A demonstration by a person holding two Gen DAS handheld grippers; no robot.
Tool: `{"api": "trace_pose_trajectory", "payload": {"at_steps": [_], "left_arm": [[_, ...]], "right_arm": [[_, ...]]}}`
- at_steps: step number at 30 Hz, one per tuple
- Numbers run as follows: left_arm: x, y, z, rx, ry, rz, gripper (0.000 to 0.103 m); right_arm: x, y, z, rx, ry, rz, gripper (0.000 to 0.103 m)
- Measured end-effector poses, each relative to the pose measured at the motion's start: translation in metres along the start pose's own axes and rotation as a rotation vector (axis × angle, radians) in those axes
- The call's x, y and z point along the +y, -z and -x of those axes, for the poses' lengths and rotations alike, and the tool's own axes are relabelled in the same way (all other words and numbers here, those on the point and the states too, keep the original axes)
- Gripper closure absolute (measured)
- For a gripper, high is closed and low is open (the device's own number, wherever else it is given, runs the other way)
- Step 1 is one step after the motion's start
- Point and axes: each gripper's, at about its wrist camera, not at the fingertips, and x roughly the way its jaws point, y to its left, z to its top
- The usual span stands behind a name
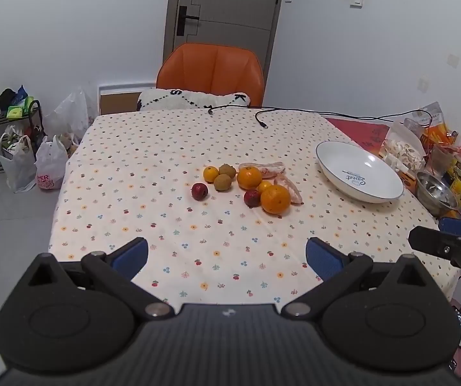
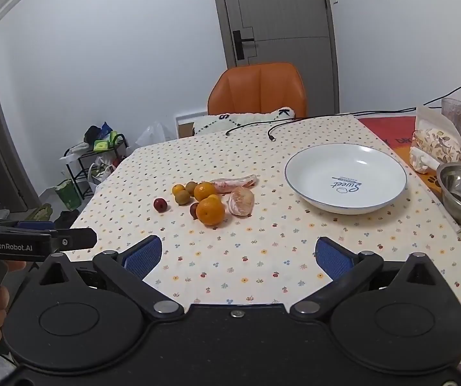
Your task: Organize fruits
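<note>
Cotton-look flowered tablecloth (image 2: pixel 262 257) covers the table; a crease runs near the fruit. White plate (image 2: pixel 388 199) sits empty, well apart to the right of the pile. Left gripper (image 1: pixel 227 254) and right gripper (image 2: pixel 238 255) both hover over the near edge, jaws spread, holding nothing. Large orange (image 2: pixel 210 211) touches a dark red fruit (image 2: pixel 193 209) and lies just beside the peeled pomelo segment (image 2: pixel 241 201). Risks, judged: round fruit may roll once a neighbour is lifted; soft pomelo flesh may crush under pinch; kiwis (image 2: pixel 183 197) tightly packed, fingers may nudge neighbours.
</note>
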Motion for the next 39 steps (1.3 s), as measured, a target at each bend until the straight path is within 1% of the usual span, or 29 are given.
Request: {"api": "trace_pose_trajectory", "payload": {"at_steps": [16, 34, 35, 39], "left_arm": [[0.0015, -0.0008, 0.0036, -0.004, 0.001, 0.005, 0.0], [0.0039, -0.0005, 0.0045, -0.014, 0.002, 0.015, 0.0], [0.0042, -0.0001, 0.0053, -0.018, 0.002, 0.015, 0.0], [0.0048, 0.0001, 0.0062, -0.021, 0.003, 0.017, 0.0]], "right_arm": [[0.0036, 0.0, -0.0005, 0.018, 0.0, 0.009, 0.0], [0.0042, -0.0036, 0.0005, 0.02, 0.001, 0.007, 0.0], [0.0039, -0.004, 0.0007, 0.007, 0.003, 0.021, 0.0], [0.0035, -0.0047, 0.0016, 0.005, 0.006, 0.022, 0.0]]}}
